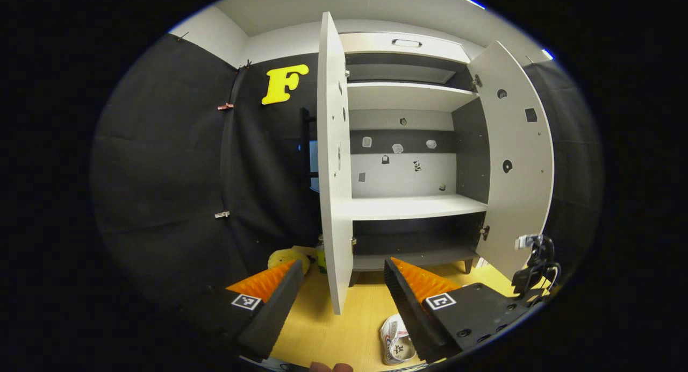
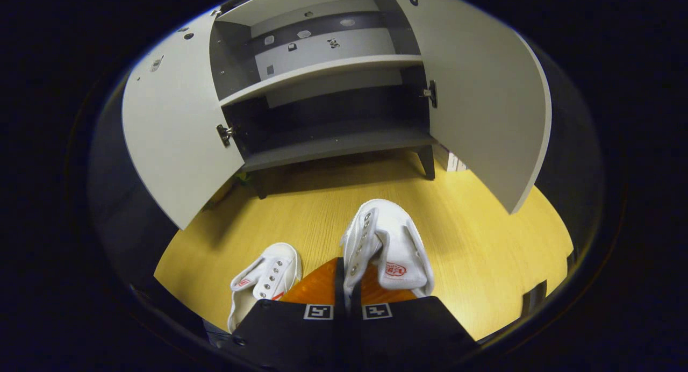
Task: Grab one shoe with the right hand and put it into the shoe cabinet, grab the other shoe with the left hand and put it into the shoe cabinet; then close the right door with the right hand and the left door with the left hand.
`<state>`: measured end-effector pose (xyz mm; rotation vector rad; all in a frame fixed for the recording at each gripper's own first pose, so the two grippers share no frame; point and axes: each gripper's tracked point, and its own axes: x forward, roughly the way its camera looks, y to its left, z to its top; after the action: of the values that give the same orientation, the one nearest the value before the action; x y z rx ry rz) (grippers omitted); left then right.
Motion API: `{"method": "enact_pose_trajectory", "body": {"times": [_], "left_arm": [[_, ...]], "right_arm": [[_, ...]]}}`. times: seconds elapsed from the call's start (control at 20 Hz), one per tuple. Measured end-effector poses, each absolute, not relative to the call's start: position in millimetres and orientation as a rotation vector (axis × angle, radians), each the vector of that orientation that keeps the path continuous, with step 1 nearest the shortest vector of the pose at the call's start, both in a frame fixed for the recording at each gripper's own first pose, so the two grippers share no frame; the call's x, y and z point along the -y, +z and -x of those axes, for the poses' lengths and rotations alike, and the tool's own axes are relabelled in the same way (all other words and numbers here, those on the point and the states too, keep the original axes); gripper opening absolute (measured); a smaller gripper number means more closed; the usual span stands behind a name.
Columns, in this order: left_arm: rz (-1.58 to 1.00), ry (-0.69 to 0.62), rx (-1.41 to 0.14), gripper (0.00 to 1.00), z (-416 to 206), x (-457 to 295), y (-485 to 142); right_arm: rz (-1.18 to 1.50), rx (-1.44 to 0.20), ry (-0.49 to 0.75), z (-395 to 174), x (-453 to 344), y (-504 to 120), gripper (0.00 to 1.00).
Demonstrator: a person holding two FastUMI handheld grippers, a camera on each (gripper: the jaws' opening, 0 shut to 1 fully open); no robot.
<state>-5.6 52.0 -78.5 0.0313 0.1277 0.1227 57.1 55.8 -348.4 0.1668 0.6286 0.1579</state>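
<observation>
Right gripper [image 2: 346, 286]: fingers pinched together on the side wall of one white shoe [image 2: 389, 248], toe toward the shoe cabinet [image 2: 333, 146].
Left gripper [image 1: 341, 291]: fingers spread wide, holding nothing.
Other shoe [image 2: 263, 283]: on the wooden floor [image 2: 484, 237], just left of the held one.
Cabinet doors: left door [image 2: 172, 135] and right door [image 2: 478, 103] both swung open.

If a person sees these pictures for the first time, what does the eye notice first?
First, the cabinet, straight ahead with both doors wide open and its shelves bare. Next, the white shoe pinched at its edge by the right gripper, low in the right gripper view. The other shoe lies on the yellow floor to its left.
</observation>
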Motion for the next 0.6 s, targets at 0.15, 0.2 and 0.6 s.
{"method": "enact_pose_trajectory", "body": {"times": [0.15, 0.2, 0.6], "left_arm": [[-0.030, 0.104, -0.130, 0.94, 4.0, -44.3, -79.8], [-0.033, 0.101, -0.133, 0.94, 3.5, -42.6, -80.2], [-0.023, 0.066, -0.132, 0.94, -3.9, -29.1, -79.3]], "right_arm": [[-0.170, -0.583, 0.163, -63.6, -52.7, -289.1, 0.05], [-0.173, -0.565, 0.158, -67.8, -51.5, -269.9, 0.05], [-0.191, -0.454, 0.162, -127.0, -62.4, -142.7, 0.05]]}}
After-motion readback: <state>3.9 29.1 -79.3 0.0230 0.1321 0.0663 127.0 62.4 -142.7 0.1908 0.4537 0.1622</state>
